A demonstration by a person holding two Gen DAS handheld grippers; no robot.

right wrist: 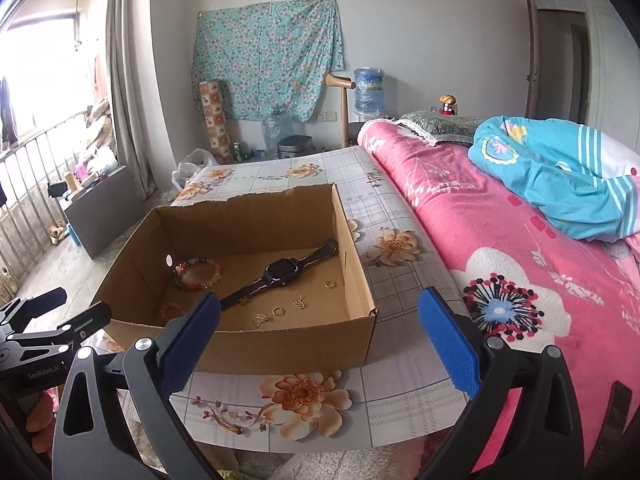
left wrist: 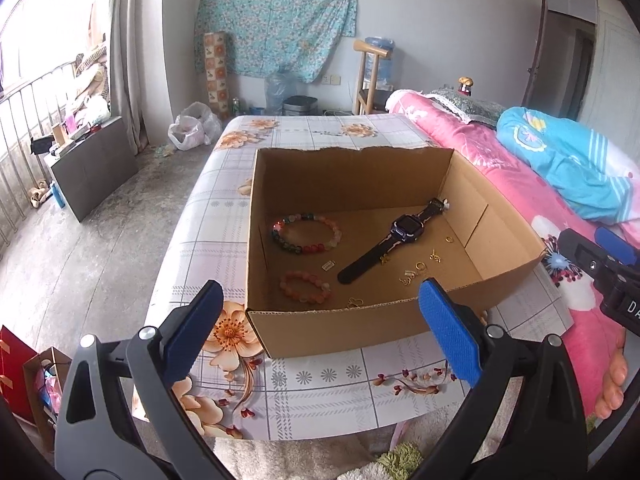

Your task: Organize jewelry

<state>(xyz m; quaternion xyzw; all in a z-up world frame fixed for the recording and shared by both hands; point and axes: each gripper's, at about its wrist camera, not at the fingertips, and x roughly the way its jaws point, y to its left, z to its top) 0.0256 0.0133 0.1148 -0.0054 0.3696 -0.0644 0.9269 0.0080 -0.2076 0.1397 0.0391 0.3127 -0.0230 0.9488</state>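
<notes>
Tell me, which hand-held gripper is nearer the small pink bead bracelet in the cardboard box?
Left. The left hand-held gripper hovers just short of the box's near wall, the pink bead bracelet right behind it. The right hand-held gripper hangs off toward the box's right corner.

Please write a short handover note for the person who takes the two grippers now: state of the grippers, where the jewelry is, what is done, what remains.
Left gripper: open, empty. Right gripper: open, empty. Both are outside the cardboard box on the table. Lying loose in the box: watch, multicolour bead bracelet, pink bead bracelet, gold rings and small gold pieces. All visible jewelry is boxed, but unsorted; grouping it remains.
</notes>
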